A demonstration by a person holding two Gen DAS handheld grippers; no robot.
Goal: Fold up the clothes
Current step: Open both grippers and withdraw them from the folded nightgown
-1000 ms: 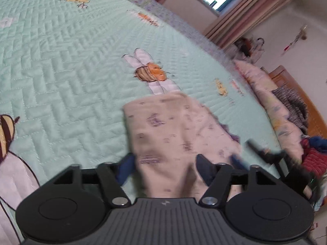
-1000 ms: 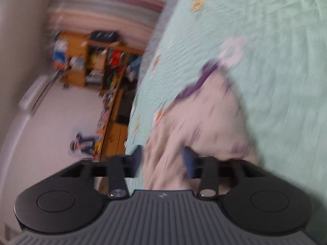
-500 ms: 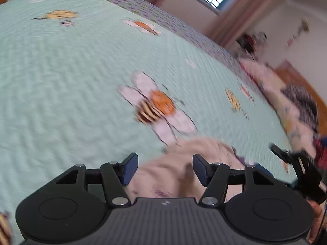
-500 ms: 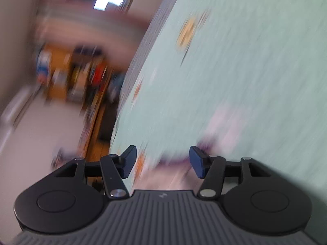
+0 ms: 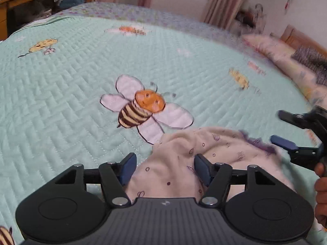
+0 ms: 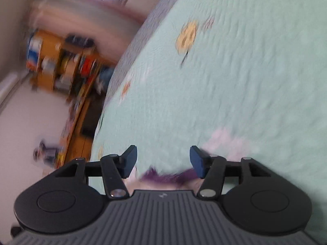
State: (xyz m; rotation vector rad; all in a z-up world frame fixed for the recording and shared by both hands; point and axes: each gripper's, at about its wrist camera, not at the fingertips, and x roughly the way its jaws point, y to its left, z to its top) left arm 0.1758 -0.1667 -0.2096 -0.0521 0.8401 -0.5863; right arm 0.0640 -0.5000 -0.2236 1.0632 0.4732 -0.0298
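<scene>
On the bed, seen from the left wrist, the garment point(image 5: 204, 159) lies in a soft pink heap at six o'clock of the quilt point(image 5: 81, 81), just below the big stitched bee point(image 5: 141, 108). A second ago this cloth stretched long and flat away from the camera; now it is bunched short, so a fold appears to have just been laid over. The left gripper point(image 5: 164, 168) has its jaws opening, standing either side of the heap with cloth between them, though the blue pads do not press on it. At three o'clock the right gripper point(image 5: 290, 130) hangs beside the purple trim, its jaws apart and empty, with part of a hand point(image 5: 320, 183) behind it.

From the right wrist, much is blurred. The right gripper point(image 6: 162, 161) shows its jaws wide apart with nothing between them; a second ago they pinched the fabric. The garment point(image 6: 163, 178) shows only as a purple edge at six o'clock, low beneath the pads. Both grips look released, so the next step is probably smoothing or regrasping for another fold.
</scene>
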